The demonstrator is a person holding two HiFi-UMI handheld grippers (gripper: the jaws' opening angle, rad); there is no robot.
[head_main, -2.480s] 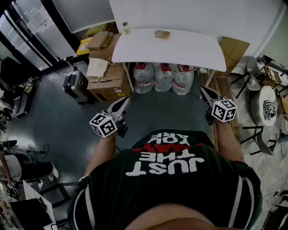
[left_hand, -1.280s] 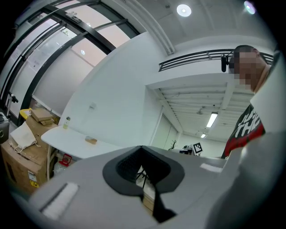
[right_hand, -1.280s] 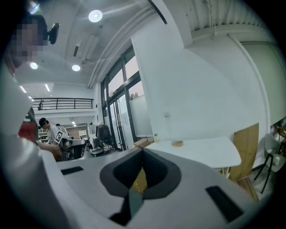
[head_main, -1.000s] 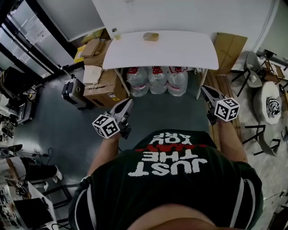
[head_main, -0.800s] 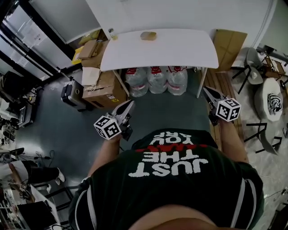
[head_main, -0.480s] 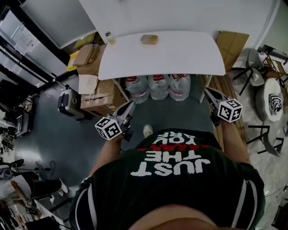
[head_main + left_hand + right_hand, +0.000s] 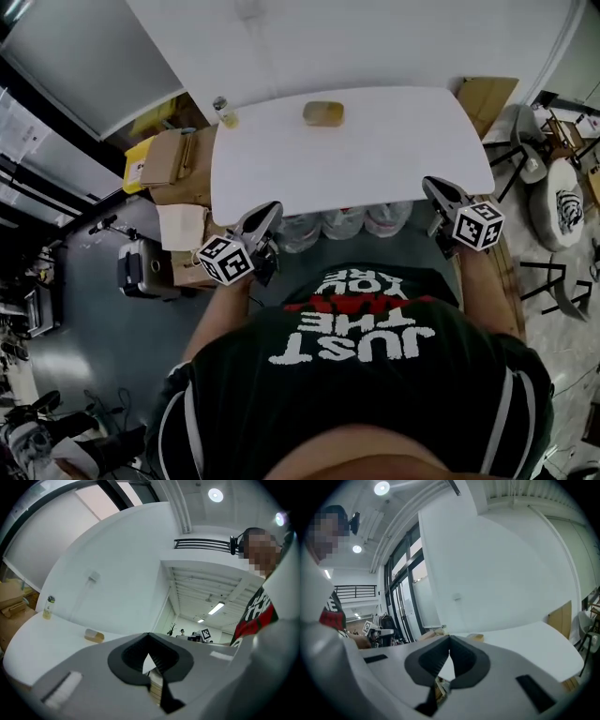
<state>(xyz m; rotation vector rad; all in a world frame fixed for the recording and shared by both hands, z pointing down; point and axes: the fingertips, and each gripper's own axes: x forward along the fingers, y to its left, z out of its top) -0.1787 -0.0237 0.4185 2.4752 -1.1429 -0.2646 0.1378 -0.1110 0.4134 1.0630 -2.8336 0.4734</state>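
Observation:
A white table (image 7: 375, 159) stands against the wall in front of me. On its far side lie a tan block (image 7: 322, 113) and a small bottle (image 7: 223, 112) at the far left corner. My left gripper (image 7: 265, 215) hovers at the table's near left edge, shut and holding nothing. Over the near right edge my right gripper (image 7: 432, 188) is also shut and holds nothing. In the left gripper view the closed jaw tips (image 7: 149, 635) point over the table (image 7: 33, 639) toward the tan block (image 7: 94, 635) and the bottle (image 7: 47, 607). The right gripper view shows the tips (image 7: 450, 637) before the block (image 7: 476, 636).
Cardboard boxes (image 7: 164, 157) are stacked left of the table, with a grey case (image 7: 141, 268) on the floor nearer me. Water jugs (image 7: 343, 223) stand under the table. A cardboard sheet (image 7: 488, 95) leans at the right; chairs and a round stool (image 7: 561, 202) lie beyond.
The person has walked up to the table; it now sits close, with both grippers at its near edge. Both grippers stay shut and empty.

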